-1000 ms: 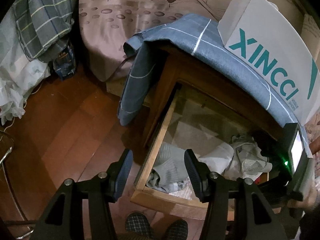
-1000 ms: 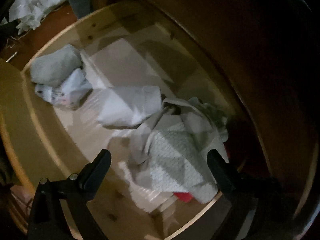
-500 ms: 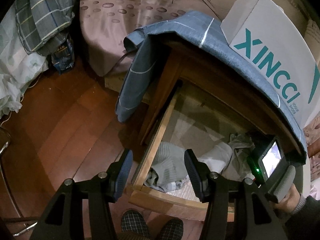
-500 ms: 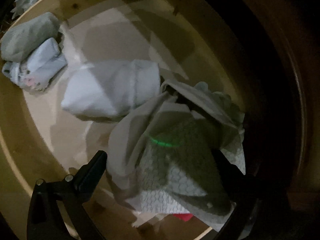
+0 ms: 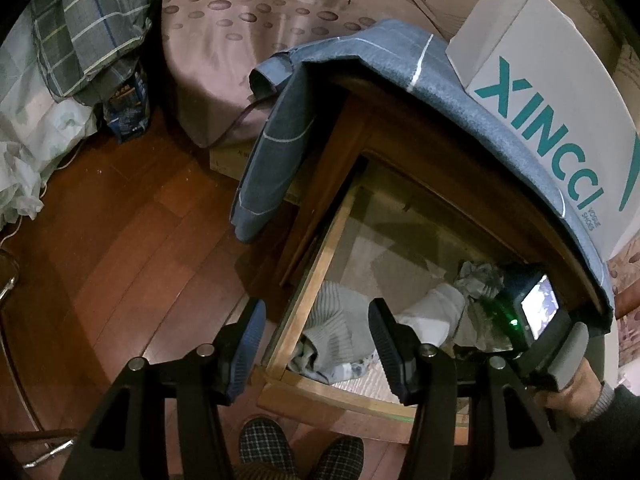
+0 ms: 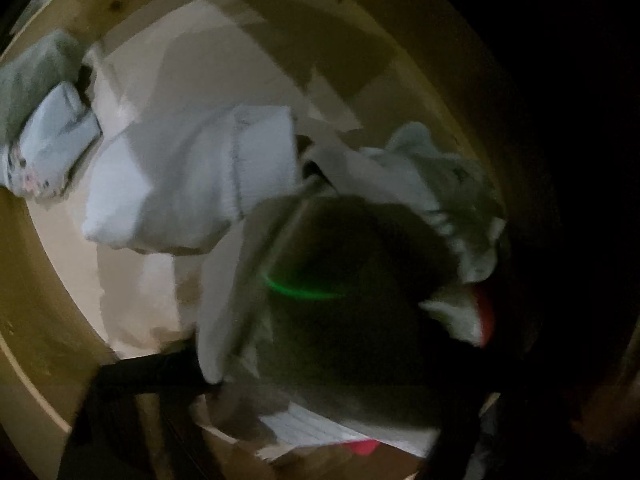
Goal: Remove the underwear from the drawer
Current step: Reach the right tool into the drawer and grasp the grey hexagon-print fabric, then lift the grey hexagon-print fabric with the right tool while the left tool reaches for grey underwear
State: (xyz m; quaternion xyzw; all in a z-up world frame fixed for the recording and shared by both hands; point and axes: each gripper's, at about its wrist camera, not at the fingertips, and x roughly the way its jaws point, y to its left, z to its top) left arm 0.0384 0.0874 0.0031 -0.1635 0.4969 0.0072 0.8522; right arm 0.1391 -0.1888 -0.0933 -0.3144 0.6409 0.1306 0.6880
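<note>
**Right gripper closing on the crumpled underwear in the drawer**

So, the right gripper (image 6: 320, 380) is deep in the open wooden drawer (image 5: 316, 268), pointed steeply down into the crumpled grey underwear (image 6: 360, 312) heaped at the drawer's right end; its jaws are closing with the cloth bunched between them; the view is blurred and dark, so I can't tell whether the pads actually bite yet. The left gripper (image 5: 316, 344) hangs half-open over the drawer's front corner with nothing in it; below it lie a ribbed grey roll (image 5: 340, 320) and a white folded piece (image 5: 436, 312).

Handling-wise I'd guess the stuff is light, soft and floppy; no risk of breaking, but it'll drape and may drag a neighbour along, maybe that red bit (image 6: 484, 312) peeking out beside it. Best hold is probably a thick fold near the top of the heap, not a thin loose edge; a bunched pinch should slip less.
</note>
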